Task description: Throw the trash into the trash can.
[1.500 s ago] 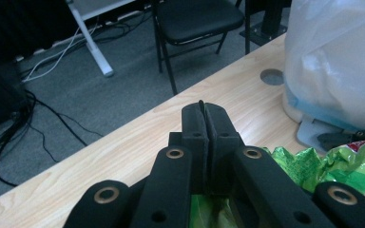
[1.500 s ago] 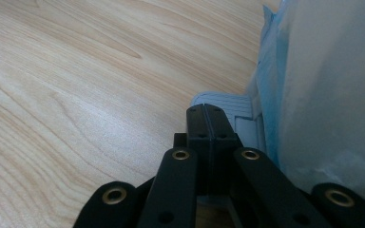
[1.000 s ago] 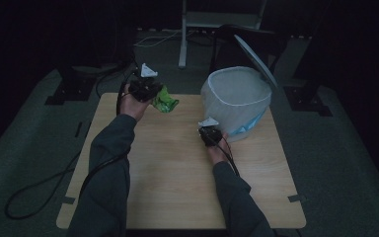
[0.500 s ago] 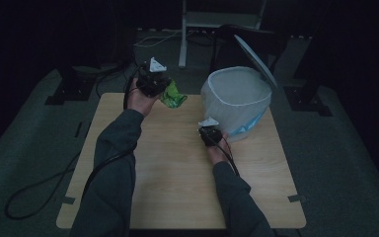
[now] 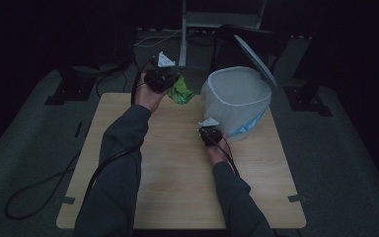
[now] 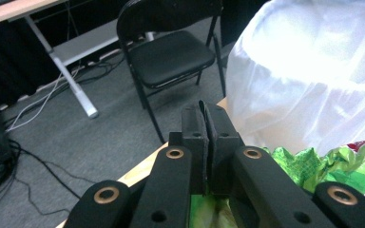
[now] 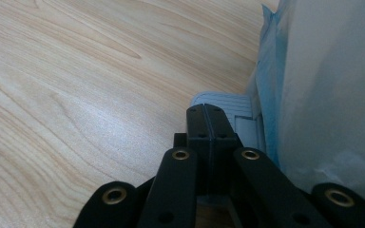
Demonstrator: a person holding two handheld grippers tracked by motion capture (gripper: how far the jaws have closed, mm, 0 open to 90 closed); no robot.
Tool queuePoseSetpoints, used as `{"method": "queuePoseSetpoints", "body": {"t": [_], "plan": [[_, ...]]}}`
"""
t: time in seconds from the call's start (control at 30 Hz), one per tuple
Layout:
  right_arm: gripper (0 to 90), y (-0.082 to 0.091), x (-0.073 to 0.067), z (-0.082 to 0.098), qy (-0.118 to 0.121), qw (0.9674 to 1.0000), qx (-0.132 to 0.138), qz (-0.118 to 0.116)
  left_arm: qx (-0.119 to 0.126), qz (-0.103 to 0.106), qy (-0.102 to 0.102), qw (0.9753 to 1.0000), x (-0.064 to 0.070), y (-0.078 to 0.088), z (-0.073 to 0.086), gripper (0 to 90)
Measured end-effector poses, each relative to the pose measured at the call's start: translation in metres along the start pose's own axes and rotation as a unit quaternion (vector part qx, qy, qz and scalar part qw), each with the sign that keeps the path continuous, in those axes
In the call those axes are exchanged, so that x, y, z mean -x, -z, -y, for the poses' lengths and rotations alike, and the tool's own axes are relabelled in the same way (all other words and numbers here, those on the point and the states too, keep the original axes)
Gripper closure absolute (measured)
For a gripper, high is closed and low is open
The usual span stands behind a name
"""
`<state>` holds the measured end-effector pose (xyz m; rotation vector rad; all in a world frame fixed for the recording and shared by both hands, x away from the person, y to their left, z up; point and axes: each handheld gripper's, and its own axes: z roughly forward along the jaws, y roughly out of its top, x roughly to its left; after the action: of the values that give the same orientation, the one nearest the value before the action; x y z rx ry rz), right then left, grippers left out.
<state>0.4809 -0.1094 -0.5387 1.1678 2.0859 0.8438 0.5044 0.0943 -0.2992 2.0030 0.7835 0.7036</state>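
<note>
Now left gripper (image 5: pixel 170 84) clamped on green wrapper (image 5: pixel 181 91), raised beside white-lined bin (image 5: pixel 237 98). Right gripper (image 5: pixel 208 129) closed, empty, low by pedal (image 7: pixel 223 102).

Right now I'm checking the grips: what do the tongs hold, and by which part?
The left tongs pinch the green crumpled wrapper by its edge. The right tongs are shut, holding nothing.

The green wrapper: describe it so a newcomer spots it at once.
Start at the wooden table and go to its far edge, just left of the white-lined bin. There the left gripper holds the green wrapper. It is the one crinkled, shiny, bright green thing.
</note>
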Motion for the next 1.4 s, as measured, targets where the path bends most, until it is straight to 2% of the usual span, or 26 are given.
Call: {"method": "queuePoseSetpoints", "body": {"t": [0.47, 0.8, 0.93, 1.2, 1.4], "plan": [[90.0, 0.000, 0.000, 0.000, 0.000, 1.0000, 0.000, 0.000, 0.008, 0.020, -0.008, 0.9997, 0.017, -0.007, -0.022, 88.4], [90.0, 0.000, 0.000, 0.000, -0.001, 1.0000, 0.001, 0.000, 0.024, 0.025, -0.009, 0.9994, 0.017, -0.002, -0.039, 88.4], [90.0, 0.000, 0.000, 0.000, -0.001, 1.0000, 0.000, 0.000, 0.029, 0.027, -0.004, 0.9992, 0.015, -0.002, -0.046, 88.4], [90.0, 0.000, 0.000, 0.000, -0.004, 1.0000, 0.000, -0.001, 0.036, 0.036, -0.009, 0.9987, 0.023, -0.007, -0.060, 88.3], [90.0, 0.000, 0.001, 0.000, -0.006, 1.0000, 0.001, -0.001, 0.046, 0.051, -0.007, 0.9976, 0.027, -0.013, -0.071, 88.3]]}}
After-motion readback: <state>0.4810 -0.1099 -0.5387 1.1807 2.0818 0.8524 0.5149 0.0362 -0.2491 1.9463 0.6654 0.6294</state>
